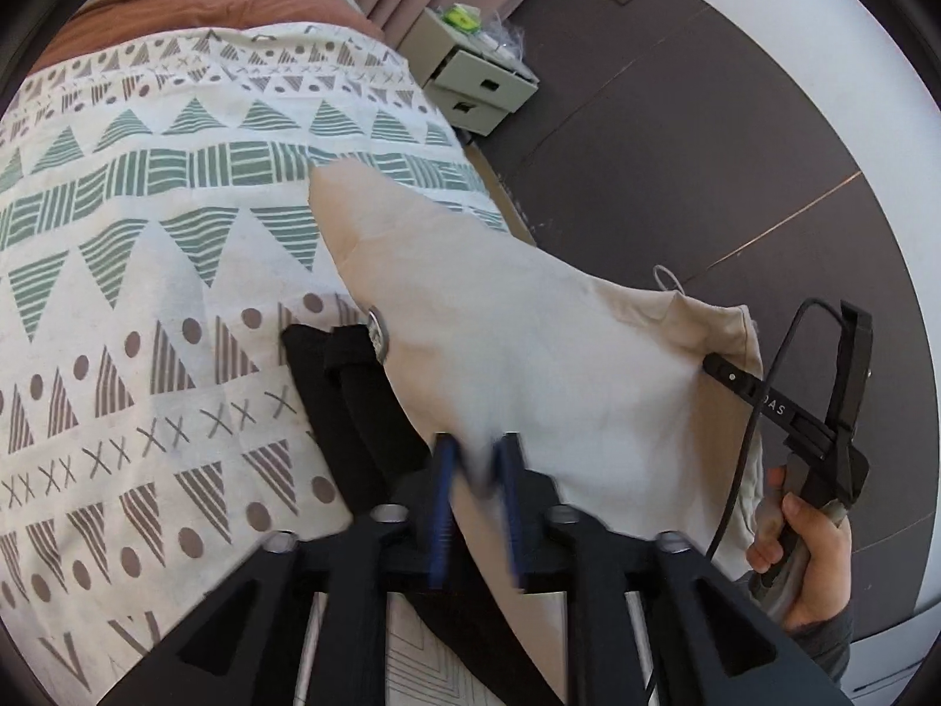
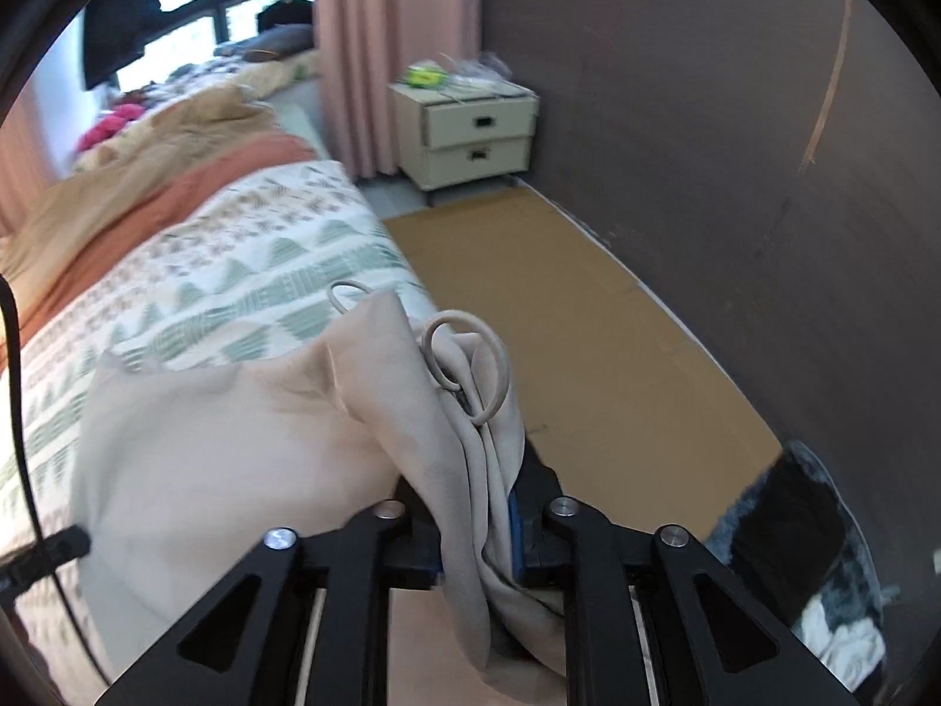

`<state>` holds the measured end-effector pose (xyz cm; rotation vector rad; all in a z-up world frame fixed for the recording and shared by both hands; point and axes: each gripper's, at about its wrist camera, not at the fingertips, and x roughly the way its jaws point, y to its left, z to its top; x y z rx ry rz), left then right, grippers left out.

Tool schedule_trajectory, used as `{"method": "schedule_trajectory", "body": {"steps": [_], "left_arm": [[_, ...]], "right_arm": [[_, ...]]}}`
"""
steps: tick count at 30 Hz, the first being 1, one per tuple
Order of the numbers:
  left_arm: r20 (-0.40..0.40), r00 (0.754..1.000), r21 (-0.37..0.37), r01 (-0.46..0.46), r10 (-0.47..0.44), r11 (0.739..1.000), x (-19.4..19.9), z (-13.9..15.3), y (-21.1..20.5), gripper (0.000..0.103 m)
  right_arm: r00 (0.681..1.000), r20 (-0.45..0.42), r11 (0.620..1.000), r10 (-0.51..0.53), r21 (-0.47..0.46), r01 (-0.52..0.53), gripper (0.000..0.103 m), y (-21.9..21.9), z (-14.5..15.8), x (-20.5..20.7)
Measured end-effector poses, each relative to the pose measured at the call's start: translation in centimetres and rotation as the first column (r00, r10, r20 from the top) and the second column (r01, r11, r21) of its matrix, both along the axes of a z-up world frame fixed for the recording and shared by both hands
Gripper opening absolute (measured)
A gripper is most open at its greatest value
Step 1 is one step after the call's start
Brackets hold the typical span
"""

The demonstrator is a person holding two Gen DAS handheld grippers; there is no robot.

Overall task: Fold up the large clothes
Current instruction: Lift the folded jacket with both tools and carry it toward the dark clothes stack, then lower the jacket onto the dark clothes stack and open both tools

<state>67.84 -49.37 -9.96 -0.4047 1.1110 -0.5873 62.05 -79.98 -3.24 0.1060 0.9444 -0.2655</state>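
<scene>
While the beige garment (image 1: 529,353) hangs over the bed's (image 1: 147,235) near edge, the left gripper (image 1: 476,470) stands narrowly parted around its cloth — grip unclear — and the right gripper (image 2: 476,529) clamps a bunched hem; bare floor (image 2: 559,294) alongside.
</scene>
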Motion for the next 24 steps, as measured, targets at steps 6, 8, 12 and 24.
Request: {"method": "schedule_trajectory", "body": {"steps": [6,8,12,24], "left_arm": [[0.017,0.998,-0.018,-0.064,0.064,0.998,0.1,0.2,2.1,0.057],[0.019,0.998,-0.011,-0.06,0.06,0.998,0.2,0.3,2.1,0.057],[0.031,0.998,0.011,-0.052,0.051,0.999,-0.6,0.4,1.6,0.057],[0.038,0.998,0.062,0.04,-0.042,0.997,-1.6,-0.2,-1.4,0.019]], "right_arm": [[0.994,0.006,0.994,-0.107,-0.029,0.107,0.067,-3.0,0.1,-2.0],[0.992,0.014,0.992,-0.122,-0.009,0.122,0.067,-4.2,0.7,-4.0],[0.987,0.005,0.985,-0.161,0.069,0.161,0.067,-6.5,0.8,-7.8],[0.971,-0.026,0.932,-0.237,0.275,0.235,0.067,-9.5,-3.4,-18.0]]}}
